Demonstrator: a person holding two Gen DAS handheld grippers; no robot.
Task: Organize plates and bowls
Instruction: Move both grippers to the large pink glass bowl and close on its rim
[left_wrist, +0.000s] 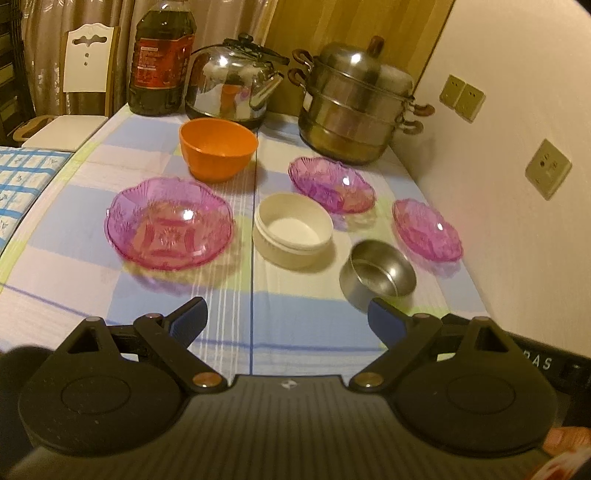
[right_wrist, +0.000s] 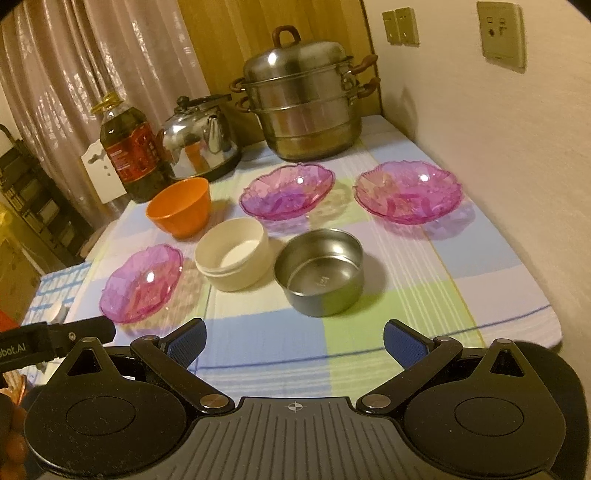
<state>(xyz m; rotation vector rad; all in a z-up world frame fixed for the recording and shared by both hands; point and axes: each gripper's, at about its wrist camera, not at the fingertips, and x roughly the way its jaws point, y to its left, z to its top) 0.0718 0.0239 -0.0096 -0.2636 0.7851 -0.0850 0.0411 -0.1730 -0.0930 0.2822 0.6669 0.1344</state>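
L gripper (left_wrist: 288, 319): fingers spread wide, nothing held, hangs over near edge of table (left_wrist: 55, 314)
R gripper (right_wrist: 293, 341): same, wide open & empty, aimed at steel bowl (right_wrist: 319, 271)
Where: 3 pink plates spread out, 1 on left (right_wrist: 142, 282), 1 mid-back (right_wrist: 286, 192), 1 by wall (right_wrist: 408, 192); orange bowl (right_wrist: 179, 206), cream bowl (right_wrist: 232, 258) & steel bowl sit between them, all apart, none stacked
Risk 1: pink plates look thin, glossy, scalloped rim; pinching a rim w/ 2 pads could let it slip or tip, prob. crack if dropped
Risk 2: steel bowl wall smooth & curved, grip on rim may slide
Risk 3: cream & steel bowls near each other, a wide-open finger could knock the neighbour
Risk 4: kettle (right_wrist: 201, 142), pot (right_wrist: 306, 107) & oil bottle (right_wrist: 129, 147) crowd the back; reaching for mid-back plate could bump them
Risk 5: wall plate sits near wall, little room for R finger
Looks: plates see-thru pink w/ cut pattern, shallow; bowls upright, seem empty
Progress: prob. nothing sorted yet
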